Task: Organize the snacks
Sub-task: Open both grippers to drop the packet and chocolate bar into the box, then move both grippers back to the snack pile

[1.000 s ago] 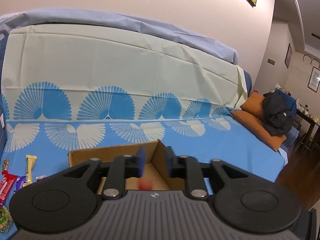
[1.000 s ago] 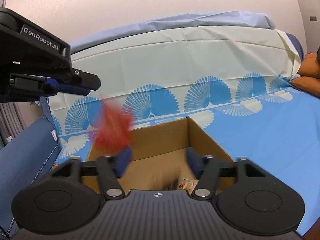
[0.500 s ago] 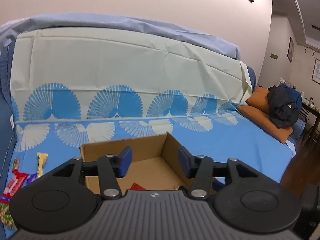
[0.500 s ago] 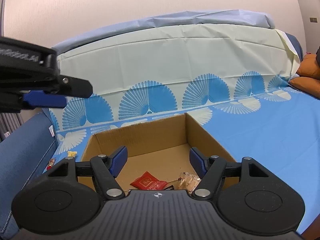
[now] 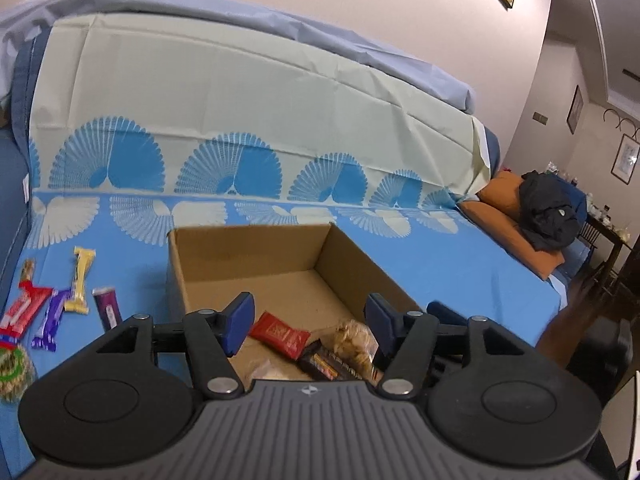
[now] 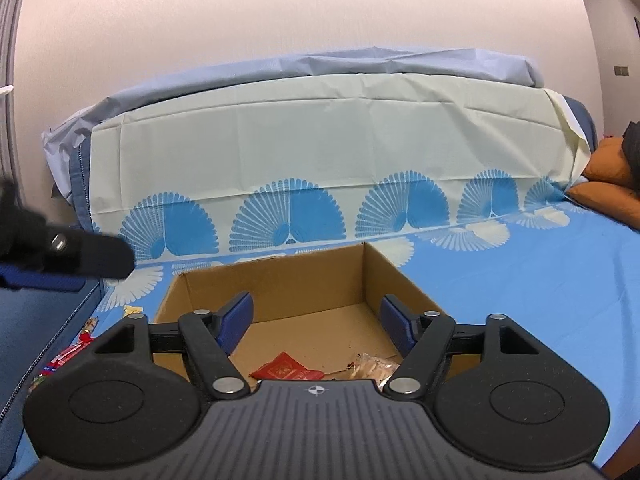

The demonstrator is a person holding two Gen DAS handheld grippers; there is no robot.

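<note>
Red snack packet [image 5: 280, 334] dropped a second ago now lies flat in the cardboard box [image 5: 256, 254]. My left gripper [image 5: 306, 320] has just been opening, nothing between the jaws; right gripper [image 6: 316, 322] spread, empty. Next: loose bars [image 5: 80, 280] left of box.

Box mouth: we see the cardboard box [image 5: 256, 256] open on top, its far half bare.
Box floor, 6 o'clock: the red packet [image 5: 280, 333], dark bar [image 5: 326, 362] and clear bag [image 5: 354, 340] crowd our near end.
Walls: the box sides block level entry.
9 o'clock: loose snack bars [image 5: 80, 280] litter the blue cloth [image 5: 460, 264].
3 o'clock: the cloth lies bare up to the orange cushion [image 5: 516, 236].
</note>
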